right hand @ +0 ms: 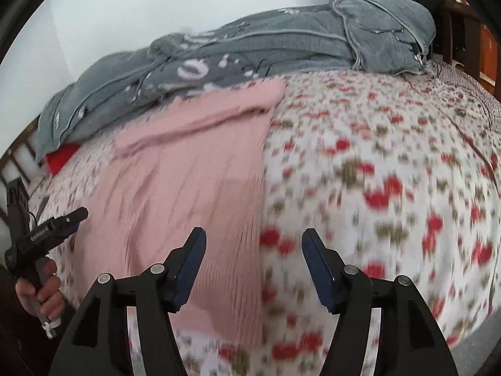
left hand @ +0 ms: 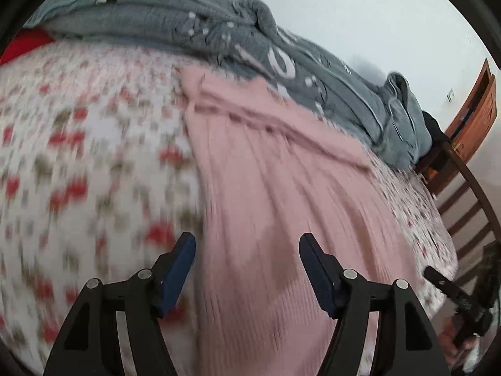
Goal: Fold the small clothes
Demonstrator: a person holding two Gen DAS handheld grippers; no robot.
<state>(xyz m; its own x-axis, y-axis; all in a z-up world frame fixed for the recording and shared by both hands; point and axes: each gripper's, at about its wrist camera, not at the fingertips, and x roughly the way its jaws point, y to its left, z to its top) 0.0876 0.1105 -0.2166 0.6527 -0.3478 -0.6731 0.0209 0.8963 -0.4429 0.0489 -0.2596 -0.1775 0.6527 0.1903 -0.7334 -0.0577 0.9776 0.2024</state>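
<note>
A pink ribbed knit garment (left hand: 275, 188) lies flat on the flowered bedspread (left hand: 78, 163), its far end folded over. My left gripper (left hand: 247, 244) hovers open over the garment's near left part, nothing between its blue pads. In the right wrist view the same pink garment (right hand: 188, 181) lies left of centre. My right gripper (right hand: 253, 239) is open above the garment's right edge, its pads empty. The left gripper (right hand: 67, 219) shows at the left of that view in a hand, and the right gripper (left hand: 438, 279) at the lower right of the left wrist view.
A grey patterned blanket (left hand: 194, 22) is bunched along the far side of the bed against a pale wall. Something red (left hand: 25, 44) pokes out beneath it. A wooden bed frame with slats (left hand: 469, 206) stands beyond the bed's end. The flowered bedspread (right hand: 391, 172) spreads right of the garment.
</note>
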